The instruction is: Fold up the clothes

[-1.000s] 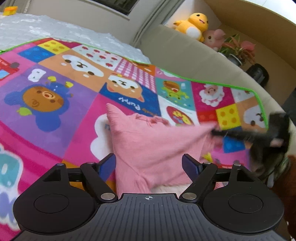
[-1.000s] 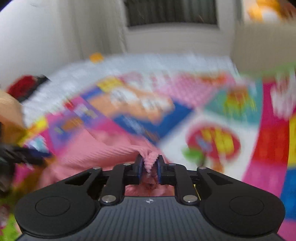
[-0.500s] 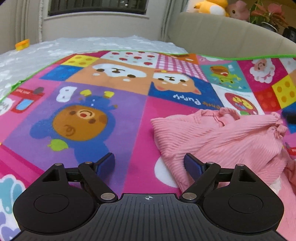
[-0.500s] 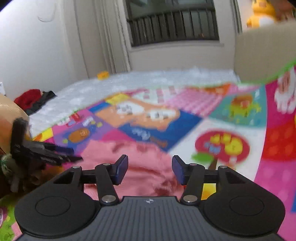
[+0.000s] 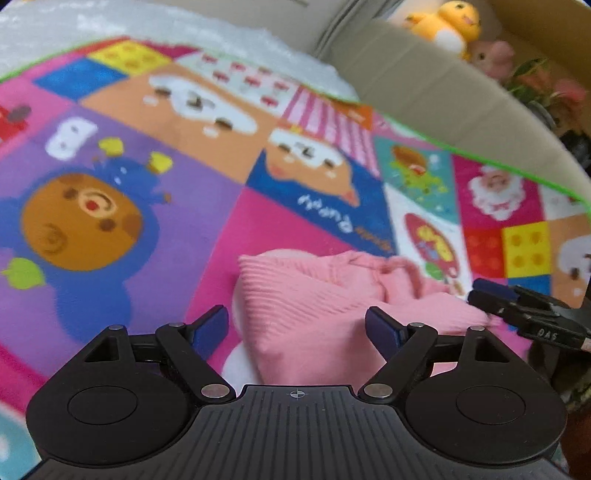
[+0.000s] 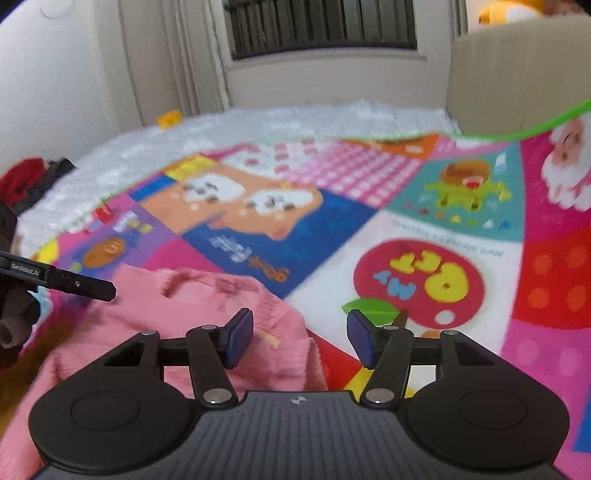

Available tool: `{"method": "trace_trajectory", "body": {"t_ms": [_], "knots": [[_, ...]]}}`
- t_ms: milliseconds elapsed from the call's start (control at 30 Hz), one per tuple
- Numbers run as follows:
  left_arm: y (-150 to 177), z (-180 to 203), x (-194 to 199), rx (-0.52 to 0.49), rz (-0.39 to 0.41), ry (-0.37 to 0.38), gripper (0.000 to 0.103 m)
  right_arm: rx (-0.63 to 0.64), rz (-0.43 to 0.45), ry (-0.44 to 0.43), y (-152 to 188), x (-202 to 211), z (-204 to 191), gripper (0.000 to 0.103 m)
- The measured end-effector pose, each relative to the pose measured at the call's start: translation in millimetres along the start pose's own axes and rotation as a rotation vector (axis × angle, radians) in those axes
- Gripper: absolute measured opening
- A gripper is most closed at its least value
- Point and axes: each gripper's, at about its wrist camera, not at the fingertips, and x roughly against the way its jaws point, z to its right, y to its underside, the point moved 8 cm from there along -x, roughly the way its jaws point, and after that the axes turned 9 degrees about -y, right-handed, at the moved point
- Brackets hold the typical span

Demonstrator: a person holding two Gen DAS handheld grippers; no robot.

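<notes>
A pink ribbed garment [image 5: 314, 306] lies crumpled on a colourful cartoon play mat [image 5: 110, 206]. My left gripper [image 5: 297, 326] hovers open just above its near left part, with the cloth showing between the fingers but not pinched. In the right wrist view the same pink garment [image 6: 192, 306] spreads at lower left. My right gripper [image 6: 300, 338] is open over the garment's right edge, holding nothing. Each gripper shows in the other's view: the right gripper's fingers [image 5: 517, 304] at the right edge, the left gripper's fingers [image 6: 74, 282] at the left edge.
A beige sofa back [image 5: 424, 85] with yellow and pink plush toys [image 5: 450, 22] borders the mat on the far side. White quilted padding [image 6: 258, 125] lies beyond the mat toward a barred window [image 6: 321, 26]. Red and dark clothes [image 6: 29, 181] sit at far left.
One second ago my right gripper was shut on a pinch of the pink garment; it has let go and stands open. The garment has dropped onto the mat. My left gripper stayed open and shifted over it.
</notes>
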Motion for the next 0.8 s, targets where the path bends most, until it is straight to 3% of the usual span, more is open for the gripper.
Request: {"method": "trace_trajectory", "body": {"t_ms": [100,133,200,267,333,467,567,633,800], "knots": [[-1.7,11.8,-11.4,-0.034,0.032,0.007,0.087,-0.043,-0.067,-0.029,11.3,-35.4,4.2,0.057],[-0.6,15.0,-13.4,-0.043,0.039,0.01,0.081,-0.032,-0.068,-0.029,15.6,-41.2,0.9,0.057],[2.8,19.8,-16.4,-0.06,0.051,0.017,0.063,0.023,-0.063,-0.035,22.0,-46.3,-11.3,0.033],[7.2,21.4,-16.5,-0.066,0.056,0.033,0.033,0.066,-0.056,-0.054,23.2,-40.1,-25.7,0.011],[10.4,20.5,-9.2,-0.035,0.046,0.085,0.017,0.12,-0.046,-0.057,21.9,-27.0,-35.5,0.01],[13.3,31.1,36.5,-0.013,0.088,0.217,0.012,0.121,0.05,-0.101,10.7,38.5,-52.9,0.009],[22.6,49.0,95.8,-0.065,0.156,0.278,0.012,0.176,0.113,-0.13,10.7,96.9,-78.4,0.009],[37.9,59.3,130.8,-0.104,0.189,0.302,0.012,0.221,0.107,-0.145,30.0,120.4,-96.8,0.009],[105.4,67.0,176.6,-0.175,0.173,0.291,0.012,0.331,0.084,-0.181,82.8,170.7,-140.0,0.009]]}}
